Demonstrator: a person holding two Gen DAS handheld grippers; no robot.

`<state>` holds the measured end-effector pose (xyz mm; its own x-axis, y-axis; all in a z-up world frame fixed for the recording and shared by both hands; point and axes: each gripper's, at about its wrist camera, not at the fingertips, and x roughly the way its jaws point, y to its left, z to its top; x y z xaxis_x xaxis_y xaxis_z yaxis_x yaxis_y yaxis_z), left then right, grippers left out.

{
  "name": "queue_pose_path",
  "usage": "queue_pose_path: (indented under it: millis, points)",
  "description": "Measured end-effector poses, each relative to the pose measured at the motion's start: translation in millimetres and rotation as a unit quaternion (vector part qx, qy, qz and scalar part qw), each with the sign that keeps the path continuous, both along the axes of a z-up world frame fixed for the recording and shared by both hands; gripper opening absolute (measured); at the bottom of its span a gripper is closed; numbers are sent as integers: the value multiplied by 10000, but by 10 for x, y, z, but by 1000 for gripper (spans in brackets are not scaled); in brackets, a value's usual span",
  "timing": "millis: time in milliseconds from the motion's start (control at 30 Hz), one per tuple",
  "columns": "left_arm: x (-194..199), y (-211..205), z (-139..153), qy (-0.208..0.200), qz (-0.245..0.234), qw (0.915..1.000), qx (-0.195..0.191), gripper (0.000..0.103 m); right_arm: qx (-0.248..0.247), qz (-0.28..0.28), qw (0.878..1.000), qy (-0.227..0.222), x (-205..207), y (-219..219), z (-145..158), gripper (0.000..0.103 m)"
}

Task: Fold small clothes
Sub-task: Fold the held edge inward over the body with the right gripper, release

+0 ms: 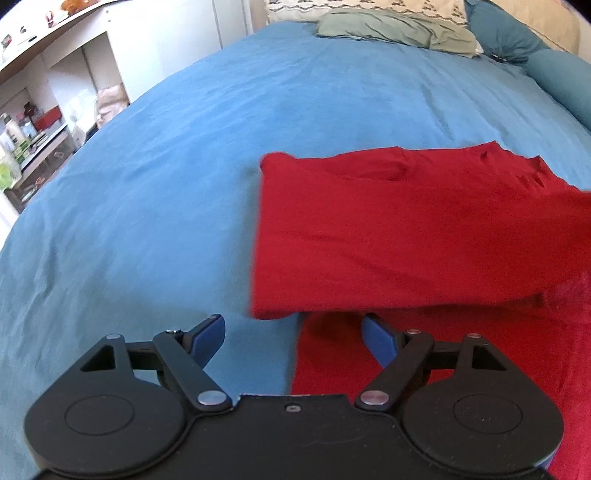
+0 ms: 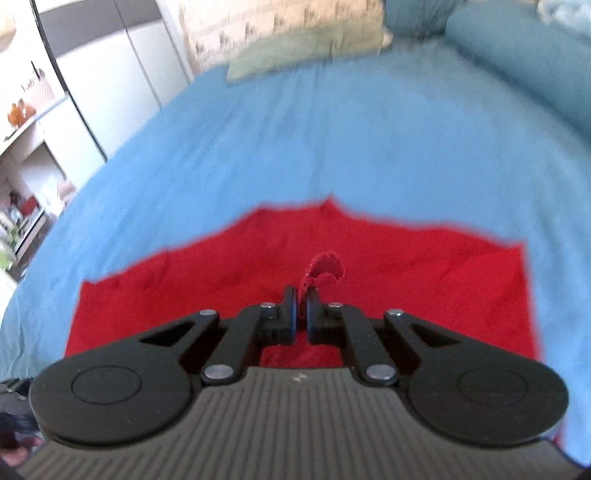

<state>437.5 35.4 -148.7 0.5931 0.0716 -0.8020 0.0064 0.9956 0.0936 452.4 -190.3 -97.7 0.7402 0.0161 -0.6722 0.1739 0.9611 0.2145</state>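
A red garment [image 1: 388,236] lies on the blue bedspread [image 1: 166,184], one part folded over another. In the left wrist view my left gripper [image 1: 293,334] is open and empty, hovering at the garment's near left edge. In the right wrist view my right gripper [image 2: 301,306] is shut on a pinched edge of the red garment [image 2: 325,271], which sticks up between the fingertips. The rest of the garment [image 2: 424,288] spreads flat beneath it.
Green pillow [image 1: 399,27] and blue pillows [image 1: 517,33] lie at the head of the bed. White shelves [image 1: 44,110] with clutter stand off the bed's left side. Bare bedspread [image 2: 332,129] stretches beyond the garment.
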Motion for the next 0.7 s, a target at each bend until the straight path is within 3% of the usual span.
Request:
queue_pose_path:
  millis: [100, 167, 300, 400, 533, 700]
  points:
    - [74, -57, -5, -96, -112, 9999, 24, 85, -487, -316, 9982, -152, -176, -249, 183, 20]
    - [130, -108, -9, -159, -182, 9997, 96, 84, -810, -487, 9955, 48, -273, -448, 106, 20]
    - [212, -129, -66, -63, -130, 9995, 282, 78, -639, -806, 9940, 368, -373, -778, -167, 20]
    - [169, -29, -103, 22, 64, 9997, 240, 78, -376, -953, 9941, 349, -423, -899, -266, 20]
    - [106, 164, -114, 115, 412, 9991, 69, 79, -514, -955, 9928, 500, -451, -960, -478, 20]
    - [83, 135, -90, 208, 436, 9986, 211, 79, -669, -901, 9916, 637, -520, -977, -595, 23]
